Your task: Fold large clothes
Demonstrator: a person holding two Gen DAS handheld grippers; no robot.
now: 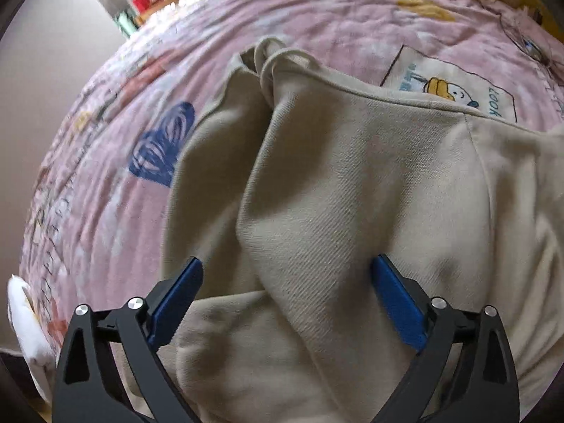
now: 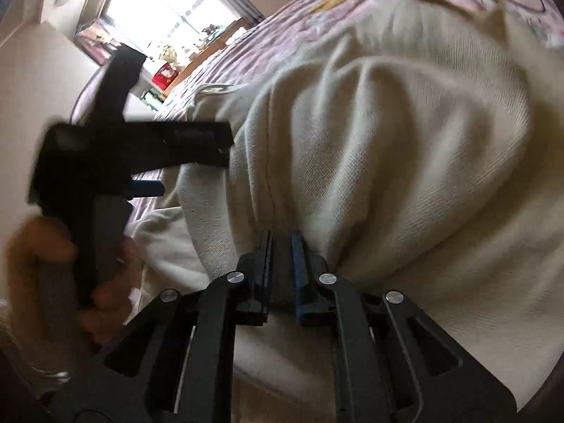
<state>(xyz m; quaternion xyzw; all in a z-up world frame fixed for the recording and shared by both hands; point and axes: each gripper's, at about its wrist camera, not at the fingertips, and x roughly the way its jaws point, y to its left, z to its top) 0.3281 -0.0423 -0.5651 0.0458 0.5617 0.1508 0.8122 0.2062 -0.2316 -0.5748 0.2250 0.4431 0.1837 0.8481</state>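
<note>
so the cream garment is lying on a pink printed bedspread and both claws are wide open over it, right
Not quite. The cream garment does lie on the pink printed bedspread, but only the left claw is wide open. The right wrist view shows the right claw shut, pinching a fold of the garment.

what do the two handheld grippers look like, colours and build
Both are black plastic. The left gripper has two angled linkage arms with triangular cut-outs, round silver pivot screws and flat blue pads lining its jaws. The right gripper has the same build: black slotted arms, silver screws, one blue pad showing. No cables or sleeves are visible.
</note>
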